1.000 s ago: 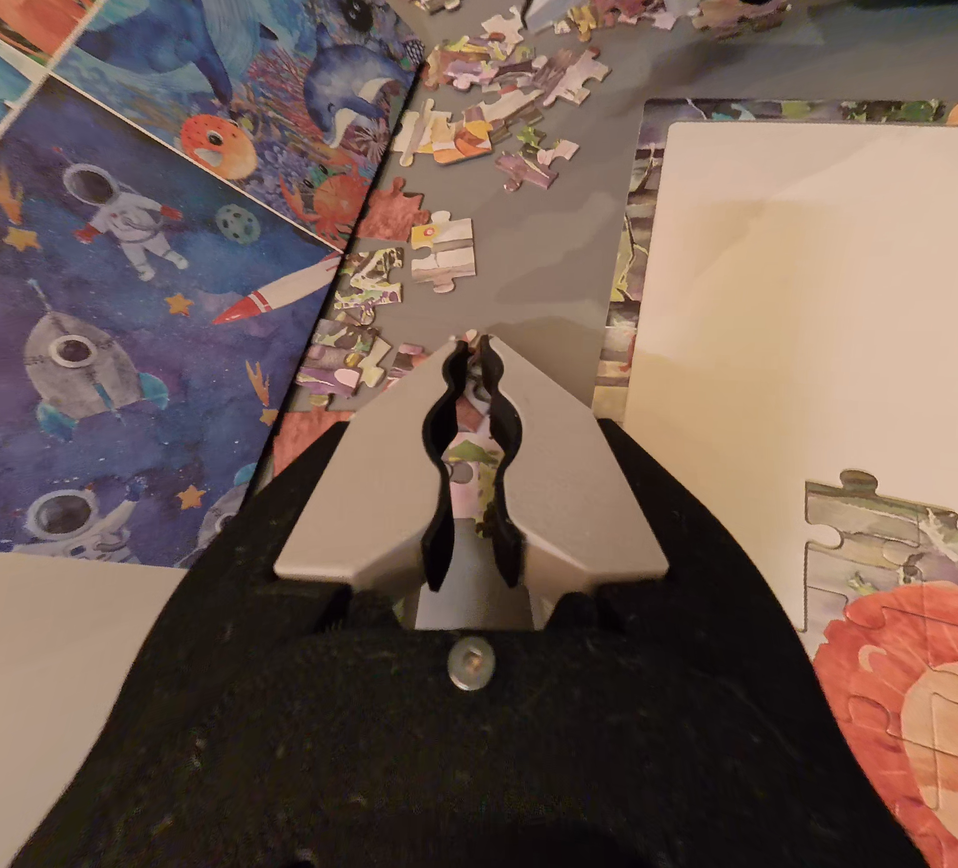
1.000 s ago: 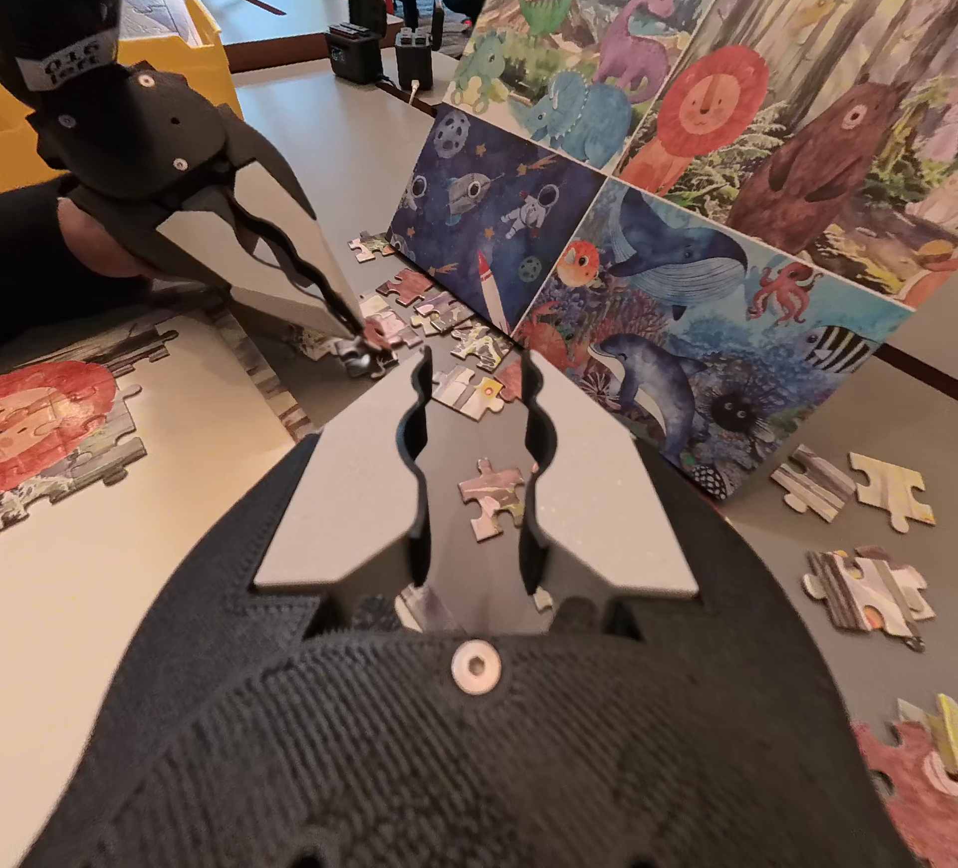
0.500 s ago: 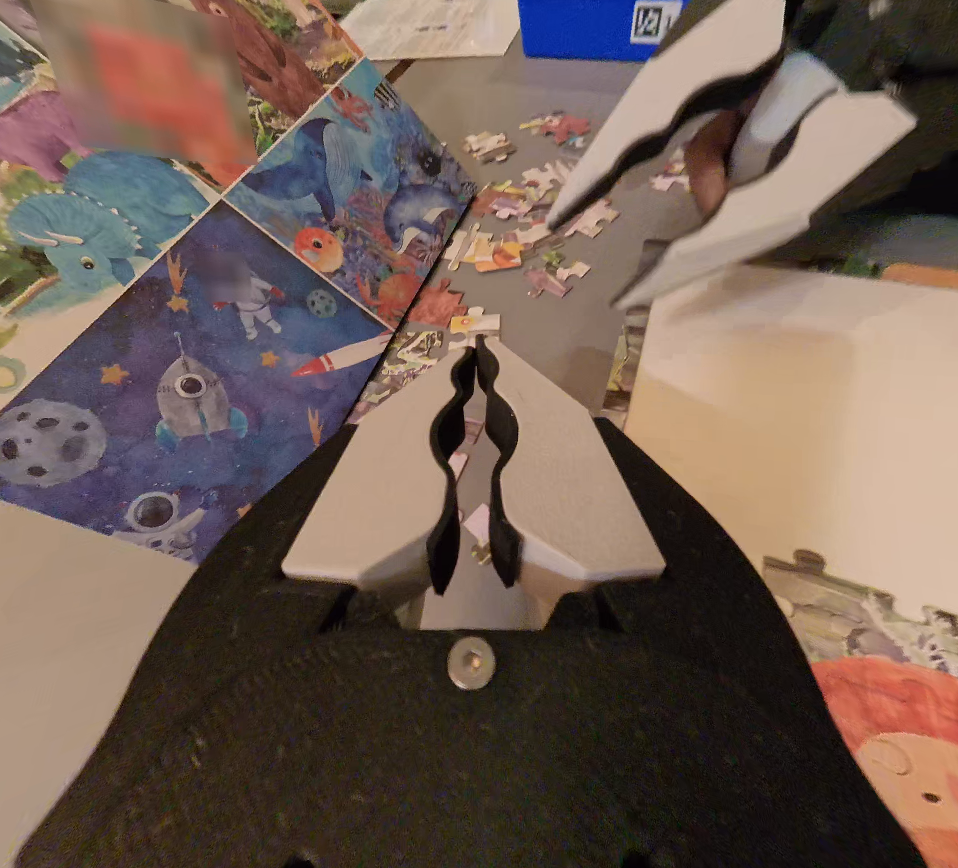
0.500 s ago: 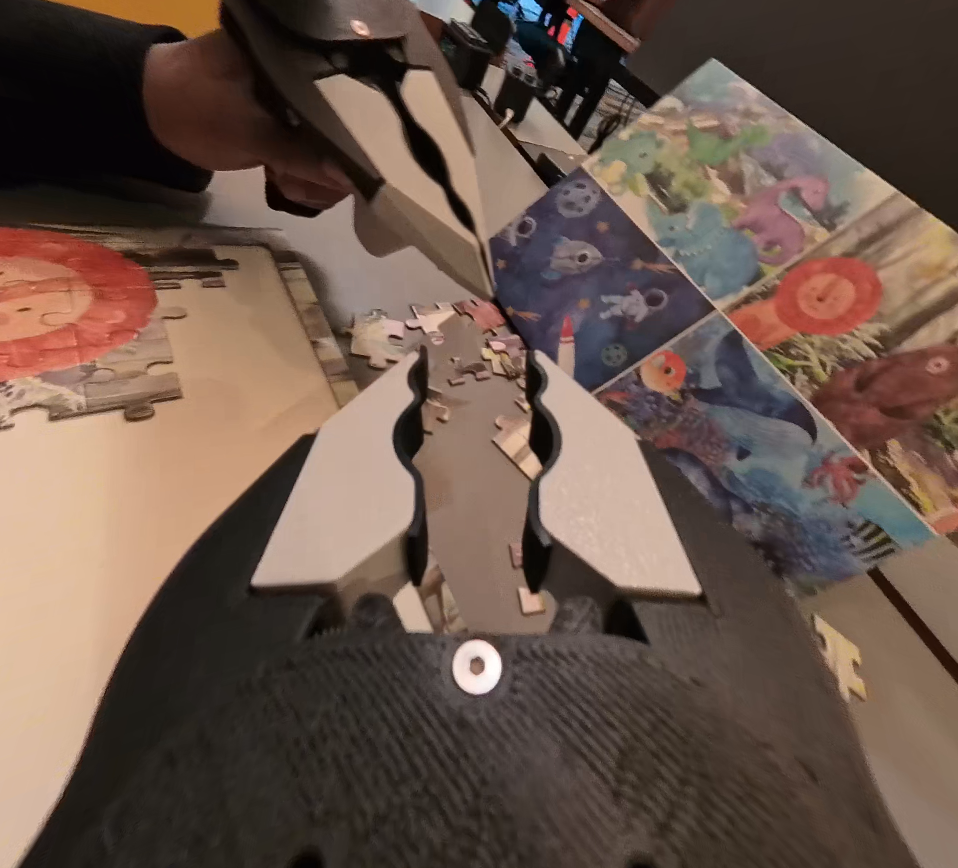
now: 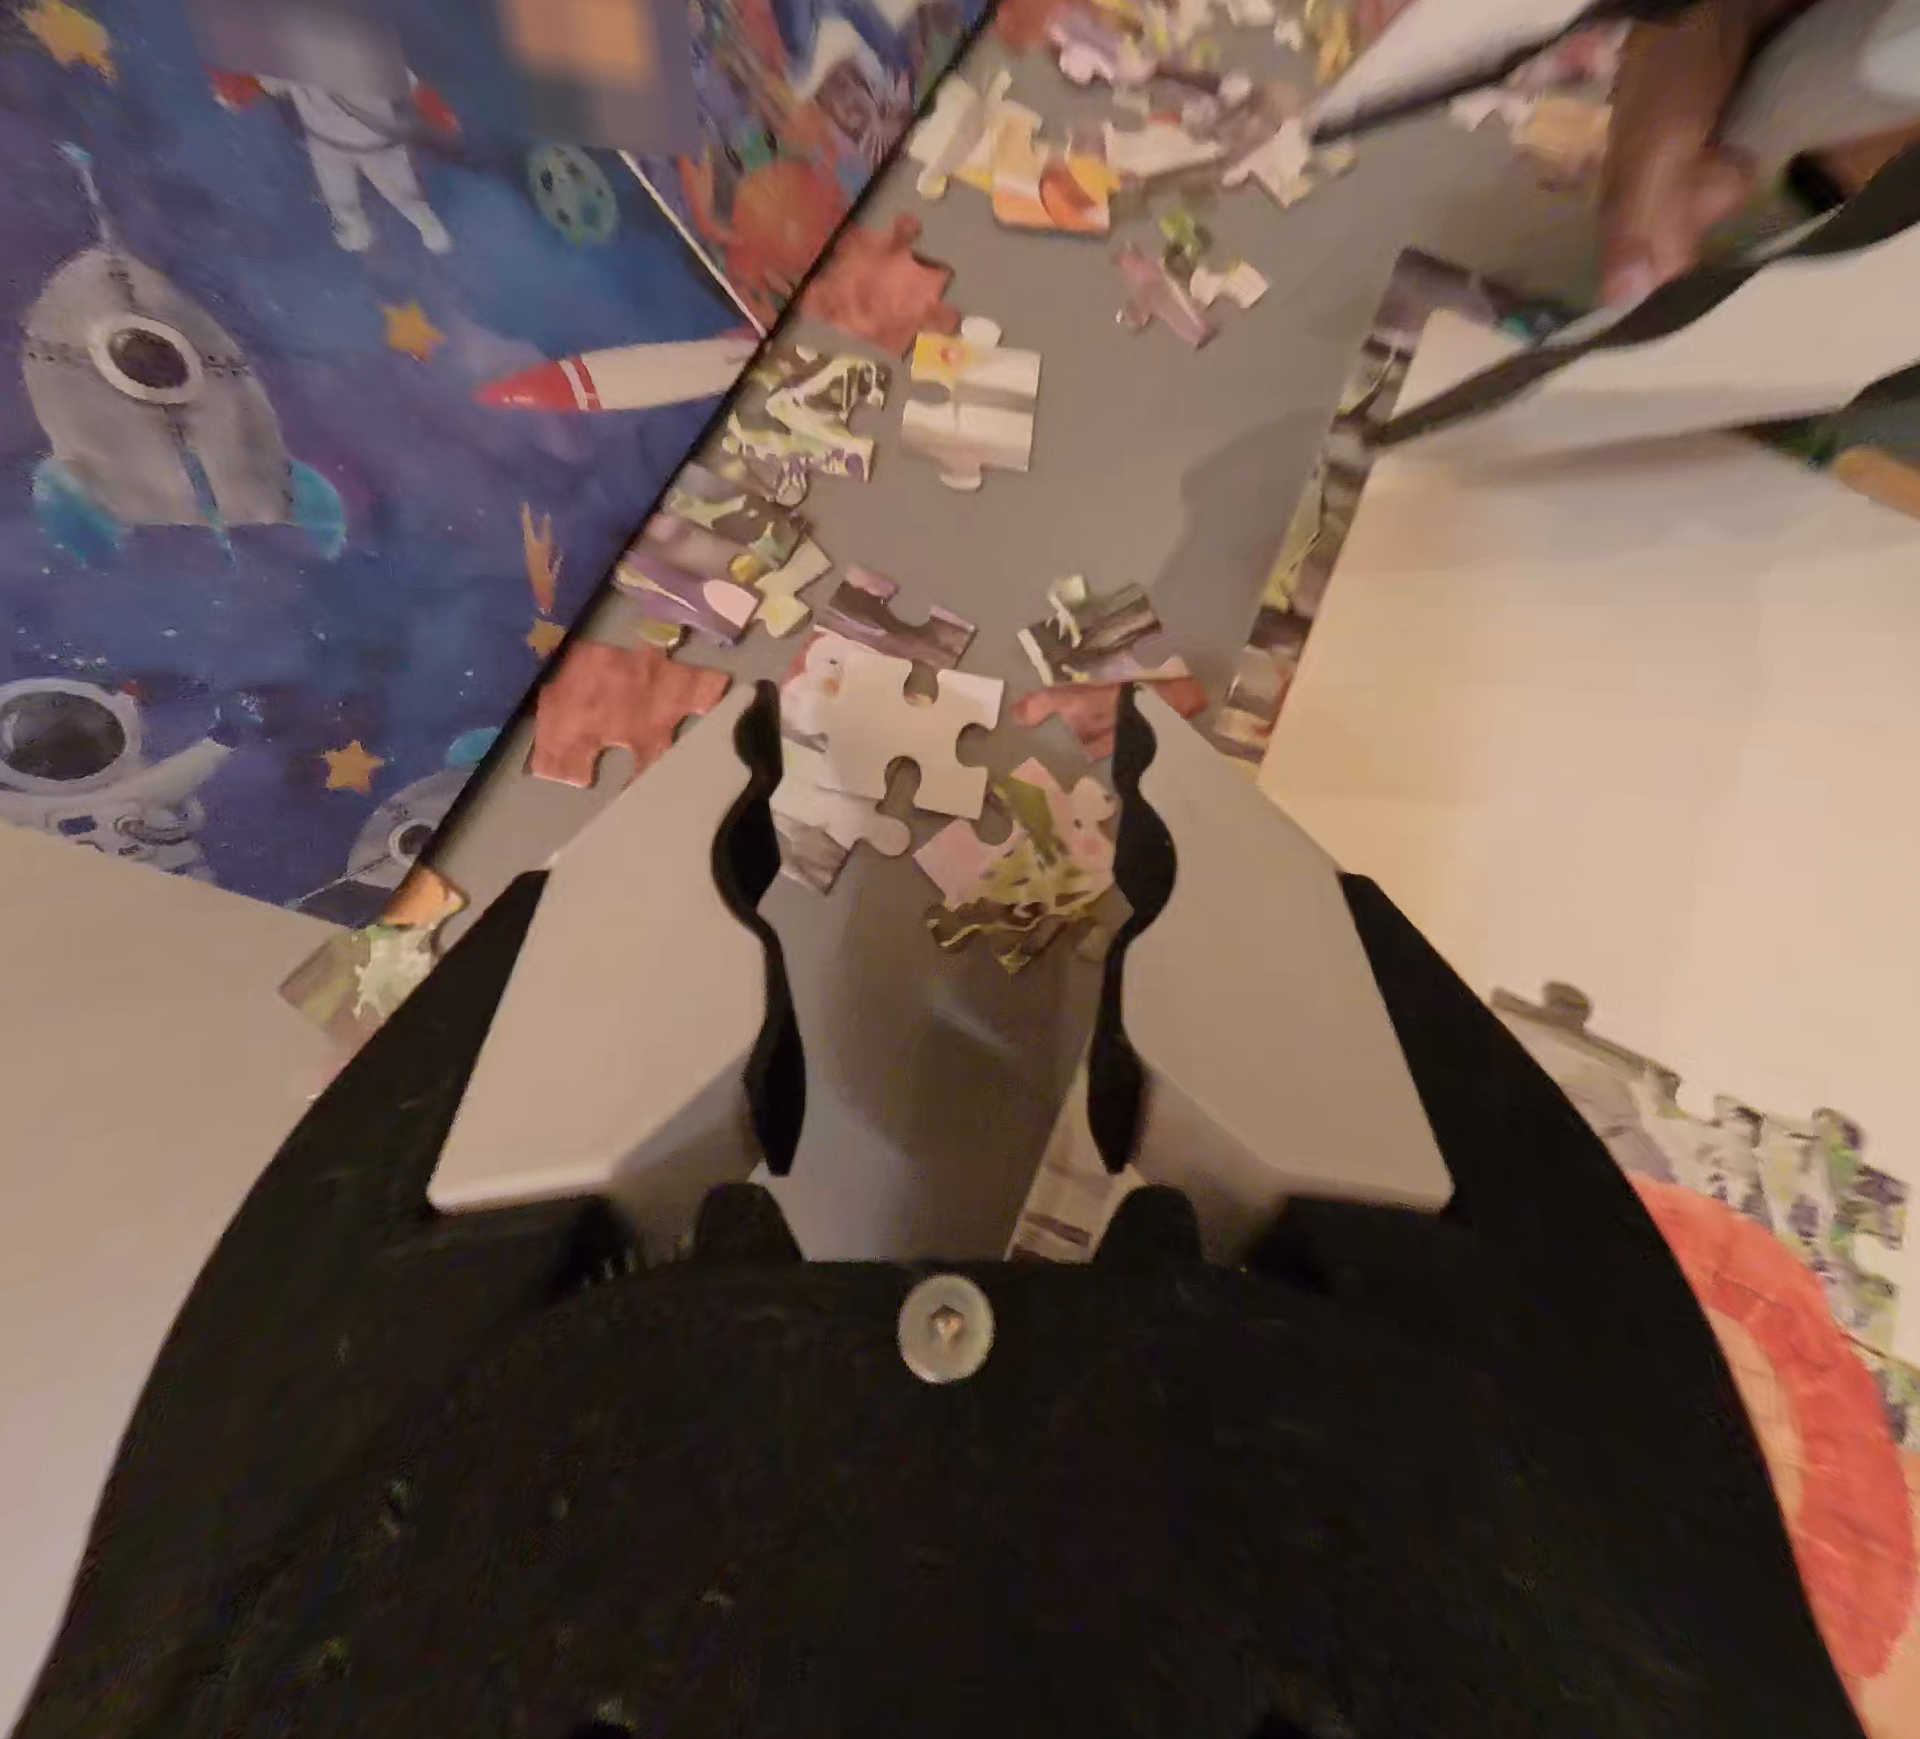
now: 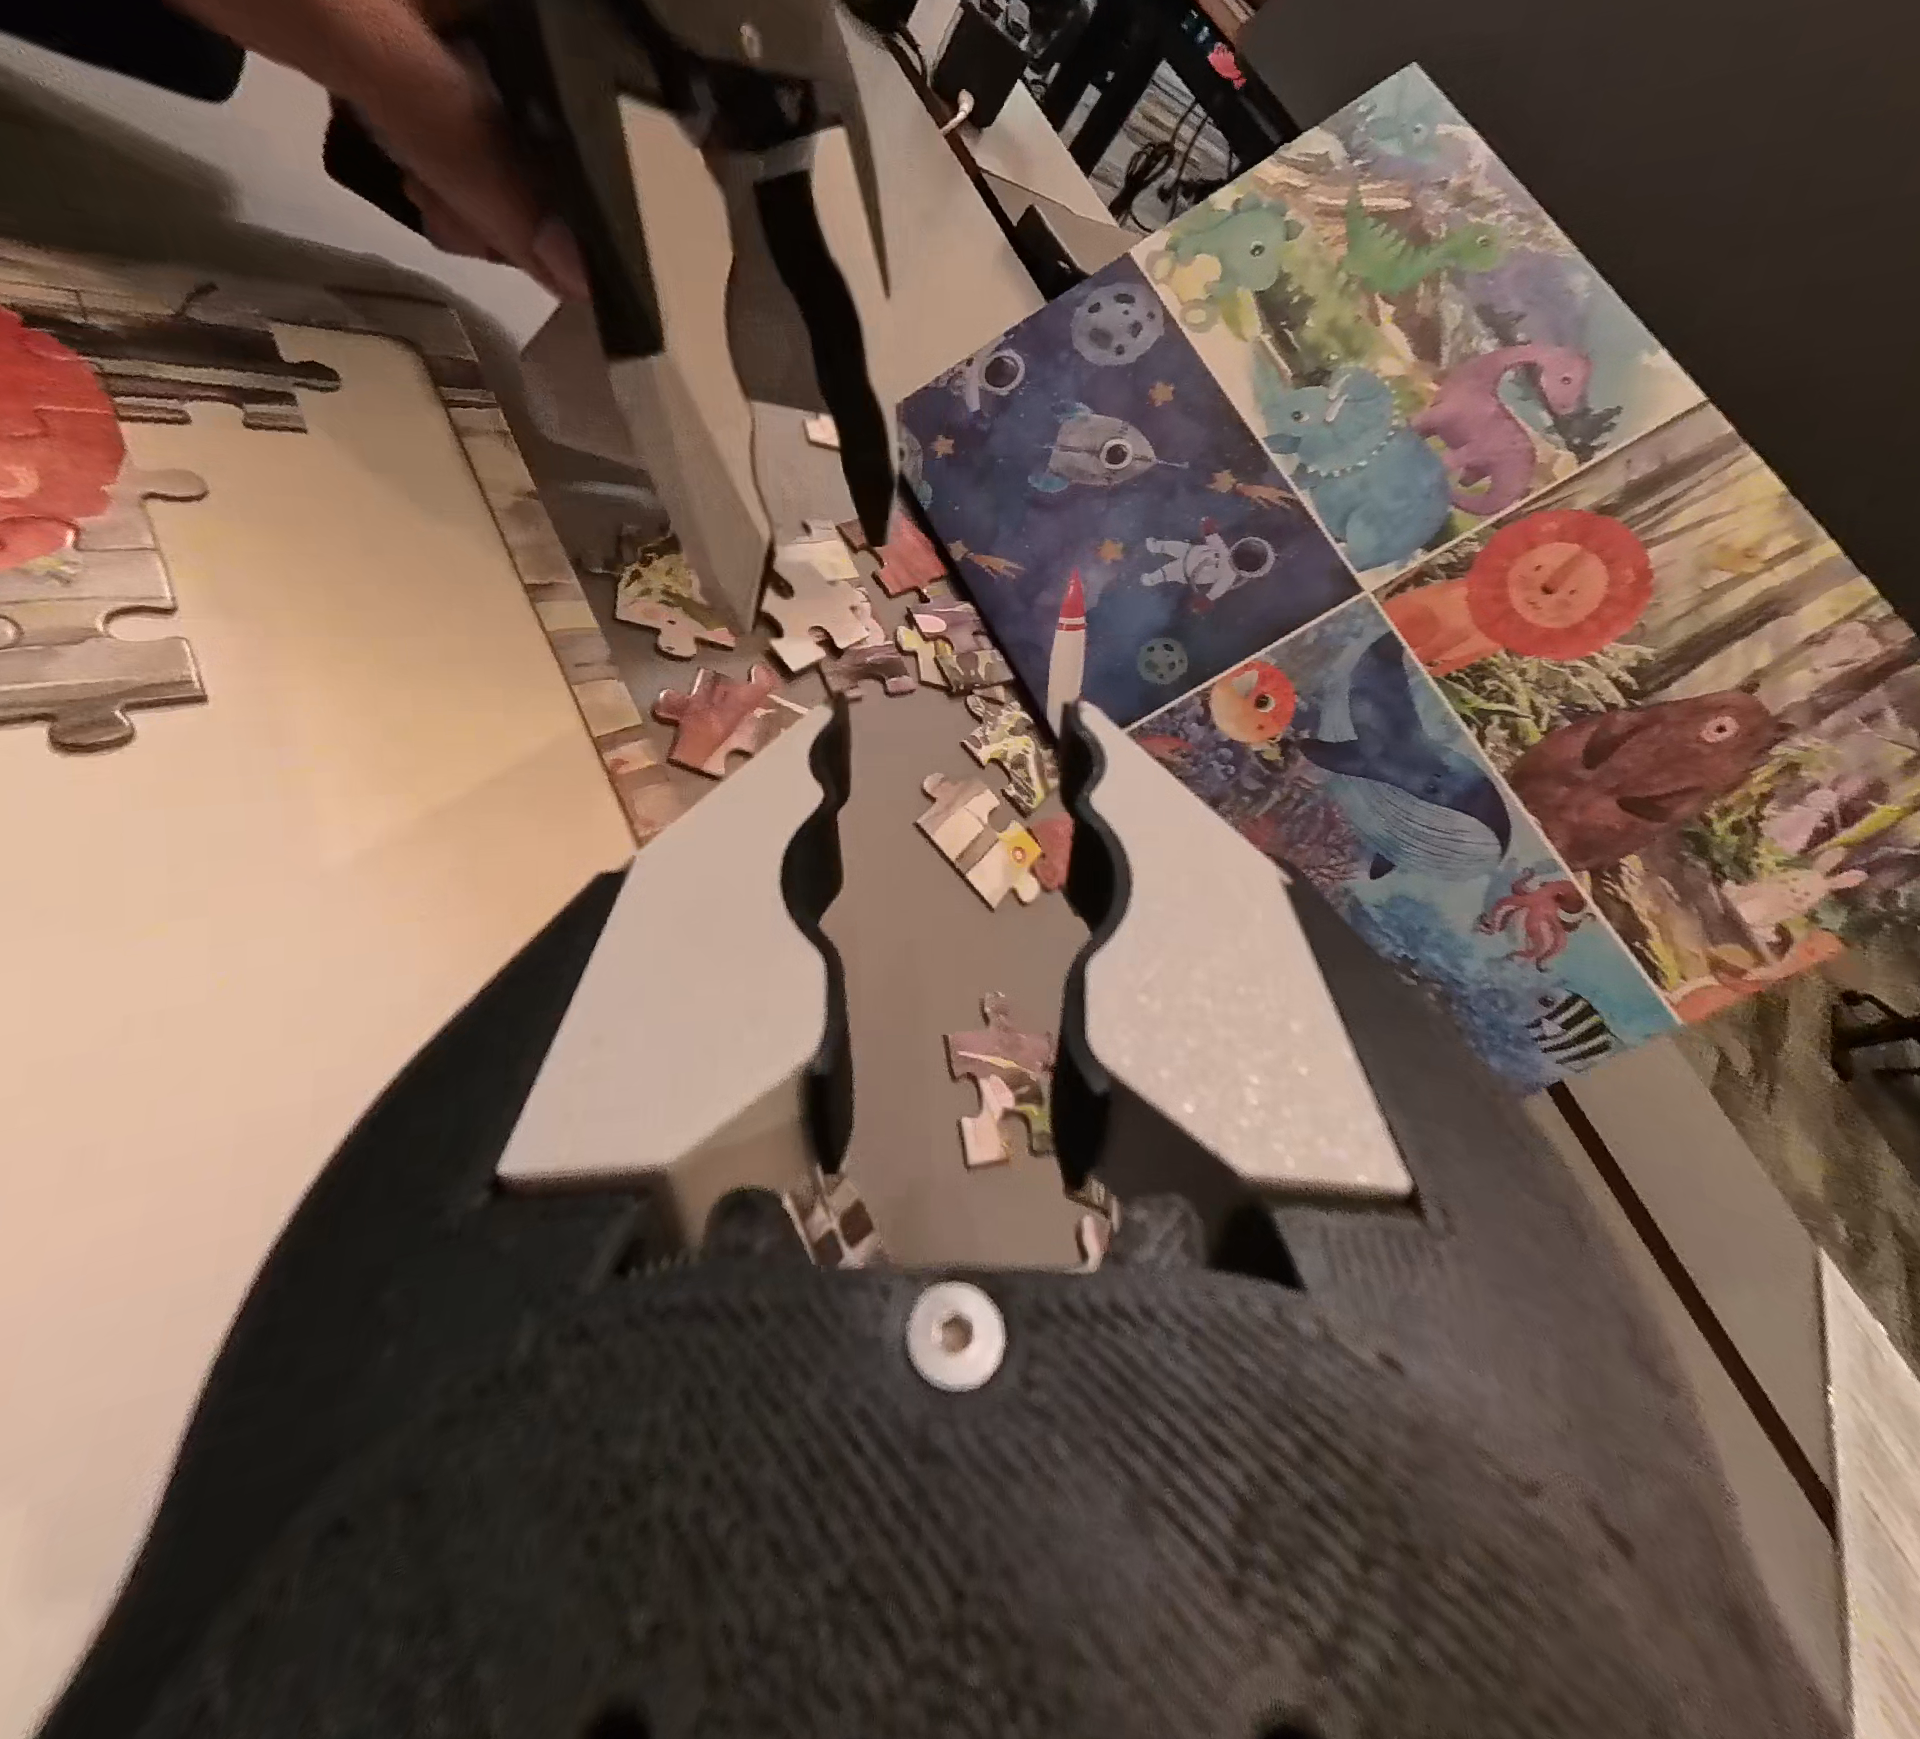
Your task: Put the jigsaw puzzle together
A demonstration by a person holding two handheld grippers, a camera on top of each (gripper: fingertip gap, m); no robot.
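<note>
While both grippers' fingers gape empty, the left gripper [image 5: 943, 718] hovers over a face-down piece [image 5: 914, 739].

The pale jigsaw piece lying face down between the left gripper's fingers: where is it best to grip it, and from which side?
Probably across the two opposite edges of the pale face-down jigsaw piece, coming straight down from above with the open left gripper. It lies flat, partly on neighbouring pieces, so only its thin edges offer a hold.

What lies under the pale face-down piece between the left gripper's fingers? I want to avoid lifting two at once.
The face-down piece overlaps a pale printed piece at its lower left; how far that one runs beneath is hidden.
</note>
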